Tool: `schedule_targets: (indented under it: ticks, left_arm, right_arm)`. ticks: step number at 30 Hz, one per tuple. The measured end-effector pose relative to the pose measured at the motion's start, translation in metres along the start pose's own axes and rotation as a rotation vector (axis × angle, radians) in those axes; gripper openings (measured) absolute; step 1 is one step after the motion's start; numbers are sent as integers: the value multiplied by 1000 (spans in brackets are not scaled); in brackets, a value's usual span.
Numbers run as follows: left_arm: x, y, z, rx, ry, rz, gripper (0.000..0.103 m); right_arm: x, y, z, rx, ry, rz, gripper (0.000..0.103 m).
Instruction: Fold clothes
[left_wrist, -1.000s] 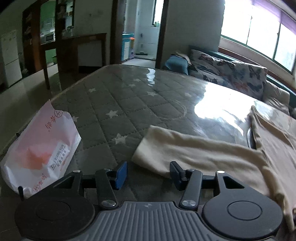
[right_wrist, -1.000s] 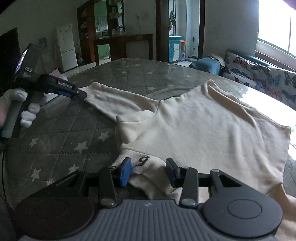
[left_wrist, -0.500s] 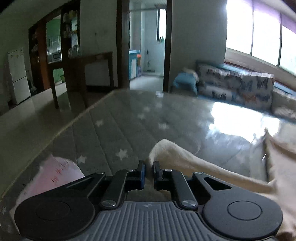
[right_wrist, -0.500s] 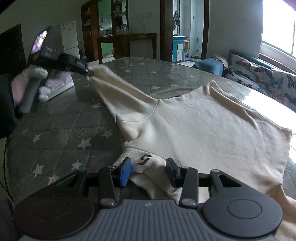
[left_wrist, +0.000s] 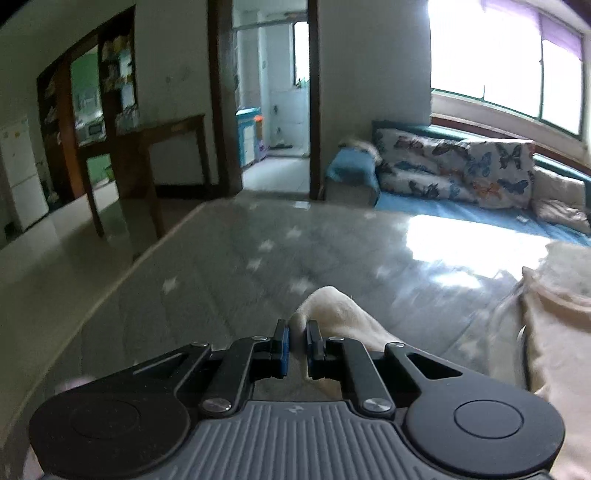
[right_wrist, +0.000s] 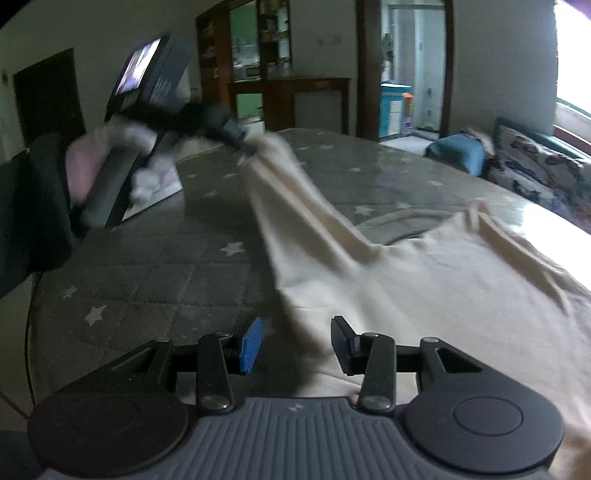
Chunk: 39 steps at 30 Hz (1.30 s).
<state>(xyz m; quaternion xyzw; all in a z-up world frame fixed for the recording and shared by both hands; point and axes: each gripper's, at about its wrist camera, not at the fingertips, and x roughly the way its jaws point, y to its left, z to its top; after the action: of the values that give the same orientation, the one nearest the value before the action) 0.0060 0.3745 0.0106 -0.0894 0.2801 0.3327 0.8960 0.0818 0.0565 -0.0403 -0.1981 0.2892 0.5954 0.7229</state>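
Observation:
A cream long-sleeved top (right_wrist: 436, 280) lies on a grey star-quilted table (right_wrist: 155, 266). My left gripper (left_wrist: 297, 328) is shut on the cuff of its sleeve (left_wrist: 340, 314) and holds it lifted above the table. In the right wrist view the left gripper (right_wrist: 247, 147) holds the sleeve (right_wrist: 295, 206) stretched up and to the left. My right gripper (right_wrist: 295, 339) is open, low over the top's near edge by the collar; cloth lies between and under its fingers.
A white and pink plastic bag (right_wrist: 159, 184) lies at the table's left edge. A butterfly-print sofa (left_wrist: 461, 170) stands past the far right side. A dark wooden table (left_wrist: 147, 155) and a fridge (left_wrist: 18, 170) stand beyond the left edge.
My left gripper closed on the sleeve cuff and lifted it up off the table, pulling the sleeve taut. My right gripper stayed open and moved a little over the collar.

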Motion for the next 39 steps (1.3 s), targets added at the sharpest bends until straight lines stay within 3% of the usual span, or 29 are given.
schedule_targets:
  ticks: [9,13,21,25,27,28,30,31,37,39]
  left_arm:
    - [-49,-51,18,57,-88,-182,10]
    - [-73,-79,21,80,-117,-279,10]
    - [-120,-134,27,122,-170,-477,10]
    - [-122,-170,19,104,-134,-645,12]
    - [-117,-190,9,131,-86,-729,23]
    - [-116,-200,3,149,-61,-766,36]
    - [-115,-213,-10,208,-31,-812,40]
    - [-114,-214,-15,237,-27,-823,44]
    - [-97,-186,-31,332,-67,-667,44]
    - [-83,-171,-36,339,-48,-593,42]
  right_arm:
    - [11,15,-1,-5,10,42,46]
    - [-6,8,-3,19,-16,28,46]
    - [-68,-42,-22,178,-85,-128,49]
    - [-93,-69,-43,269,-86,-236,49]
    - [-100,-78,-53,310,-83,-271,50]
    - [-105,-82,-60,334,-79,-289,50]
    - [-114,-88,-71,367,-72,-316,50]
    - [-117,-89,-76,377,-70,-325,50]
    - [-131,-91,-85,392,-88,-369,50]
    - [-132,-93,-80,389,-112,-369,50]
